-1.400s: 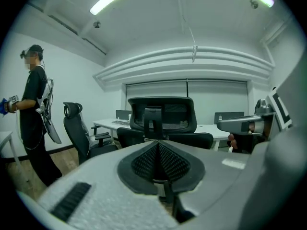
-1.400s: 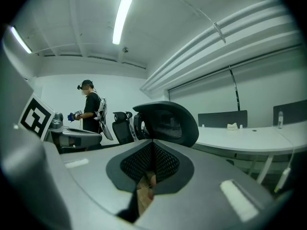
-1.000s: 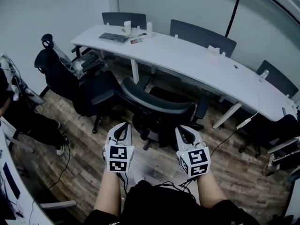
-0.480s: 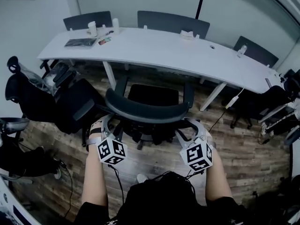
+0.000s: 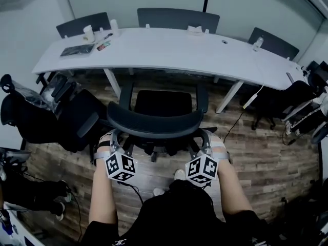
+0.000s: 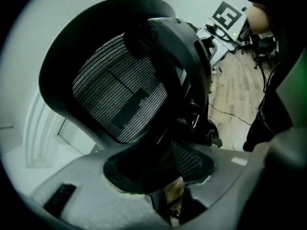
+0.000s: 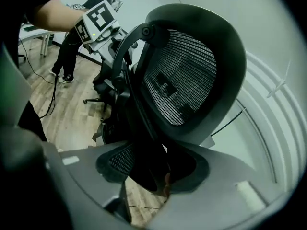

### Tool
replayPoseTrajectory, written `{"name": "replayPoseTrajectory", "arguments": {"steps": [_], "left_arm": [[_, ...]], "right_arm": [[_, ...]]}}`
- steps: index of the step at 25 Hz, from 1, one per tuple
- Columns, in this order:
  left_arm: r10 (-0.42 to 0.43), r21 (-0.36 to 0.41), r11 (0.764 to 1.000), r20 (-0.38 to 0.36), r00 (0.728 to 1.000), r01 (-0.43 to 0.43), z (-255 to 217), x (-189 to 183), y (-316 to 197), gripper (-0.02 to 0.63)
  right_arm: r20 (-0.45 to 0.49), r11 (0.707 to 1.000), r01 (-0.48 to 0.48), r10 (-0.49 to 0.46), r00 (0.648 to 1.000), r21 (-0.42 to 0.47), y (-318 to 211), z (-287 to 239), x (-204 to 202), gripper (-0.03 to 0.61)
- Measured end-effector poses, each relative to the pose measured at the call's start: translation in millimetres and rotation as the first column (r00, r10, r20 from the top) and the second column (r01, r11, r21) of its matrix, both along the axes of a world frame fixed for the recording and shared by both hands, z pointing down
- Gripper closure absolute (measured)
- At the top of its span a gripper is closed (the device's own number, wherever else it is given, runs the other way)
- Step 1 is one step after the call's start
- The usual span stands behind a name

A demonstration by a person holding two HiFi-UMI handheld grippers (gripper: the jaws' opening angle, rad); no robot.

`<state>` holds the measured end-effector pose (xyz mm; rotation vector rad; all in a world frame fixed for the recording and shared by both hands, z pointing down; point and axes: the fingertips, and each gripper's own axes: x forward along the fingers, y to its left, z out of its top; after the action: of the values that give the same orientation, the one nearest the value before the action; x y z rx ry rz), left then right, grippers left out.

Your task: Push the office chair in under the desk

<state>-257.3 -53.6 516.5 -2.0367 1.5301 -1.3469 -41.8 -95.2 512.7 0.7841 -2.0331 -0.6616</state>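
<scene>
The office chair [image 5: 163, 102] stands in the middle of the floor, facing the desk [image 5: 169, 50], with its seat just short of the desk's edge and not yet under it. Its backrest [image 5: 154, 123] runs from side to side right in front of the jaws, and the desk lies straight past it, so the push must go straight ahead. The left gripper [image 5: 114, 139] is at the left end of the backrest and the right gripper [image 5: 204, 140] at the right end (both just as near). Both pairs of jaws are spread wide with the backrest's rim between them. The left jaws have just been closing a little, and I cannot tell if they squeeze the rim yet. The right jaws have just been opening and seem loose. The wheels hide under the seat. Another dark chair [image 5: 61, 117] sits close on the left.
</scene>
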Motion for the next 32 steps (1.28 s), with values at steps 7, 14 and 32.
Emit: {"name": "replayPoseTrajectory", "arguments": {"steps": [7, 14, 32], "left_arm": [[0.026, 0.004, 1.000, 0.015, 1.000, -0.026, 0.3, 1.2, -0.6, 0.437], [0.037, 0.008, 0.999, -0.026, 0.999, -0.036, 0.6, 1.7, -2.1, 0.436], [0.039, 0.021, 0.999, -0.041, 0.998, -0.038, 0.3, -1.3, -32.1, 0.434]], "right_arm": [[0.005, 0.999, -0.033, 0.033, 0.999, -0.021, -1.9, 1.0, 0.7, 0.379], [0.027, 0.998, -0.061, 0.061, 0.998, -0.032, -3.0, 2.0, 1.8, 0.376], [0.031, 0.992, -0.123, 0.124, 0.992, -0.028, -33.4, 2.4, -1.1, 0.367]]}}
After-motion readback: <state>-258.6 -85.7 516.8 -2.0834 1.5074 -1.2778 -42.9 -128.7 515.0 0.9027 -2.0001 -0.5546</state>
